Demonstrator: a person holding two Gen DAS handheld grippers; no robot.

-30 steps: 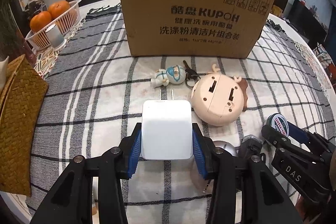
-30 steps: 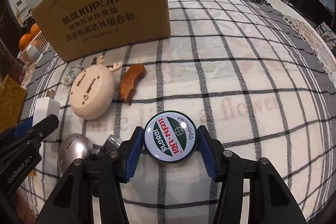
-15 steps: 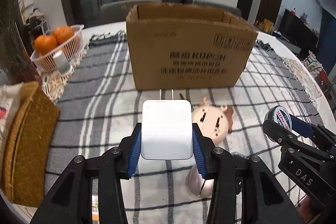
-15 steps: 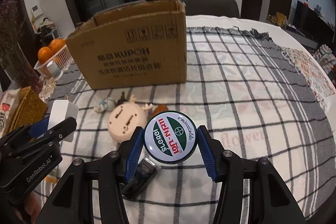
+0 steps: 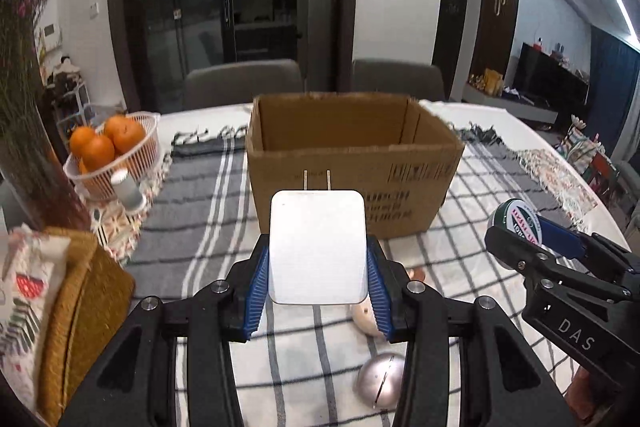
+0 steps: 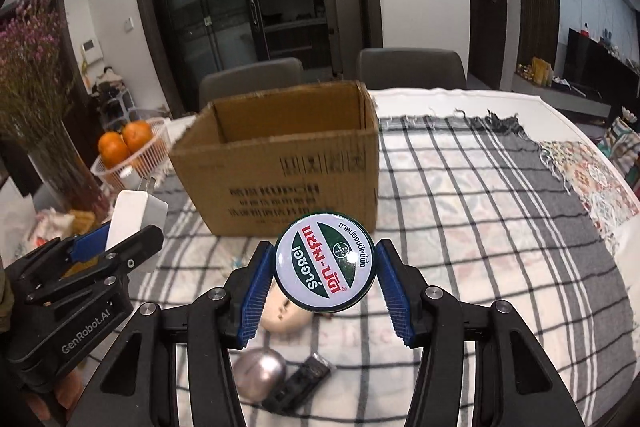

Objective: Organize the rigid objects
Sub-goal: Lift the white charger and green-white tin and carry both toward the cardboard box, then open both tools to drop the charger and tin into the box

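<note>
My left gripper [image 5: 318,279] is shut on a white plug charger [image 5: 318,247], prongs pointing away, held high above the table in front of the open cardboard box [image 5: 348,163]. My right gripper [image 6: 324,279] is shut on a round green-and-white balm tin [image 6: 324,269], also raised, with the box [image 6: 288,163] ahead and to the left. The tin also shows at the right of the left wrist view [image 5: 516,225], and the charger at the left of the right wrist view [image 6: 134,217]. The box's floor is hidden.
On the checked cloth below lie a beige round toy [image 6: 284,311], a silver dome [image 5: 380,379] and a dark clip-like item [image 6: 300,383]. A white basket of oranges [image 5: 112,151], a vase of flowers [image 6: 48,131] and a woven mat [image 5: 80,291] stand at the left. Chairs stand behind the table.
Both grippers have risen and tilted up with their objects still held. The box's open top has come into view, and the items on the cloth have dropped low in the frames.
</note>
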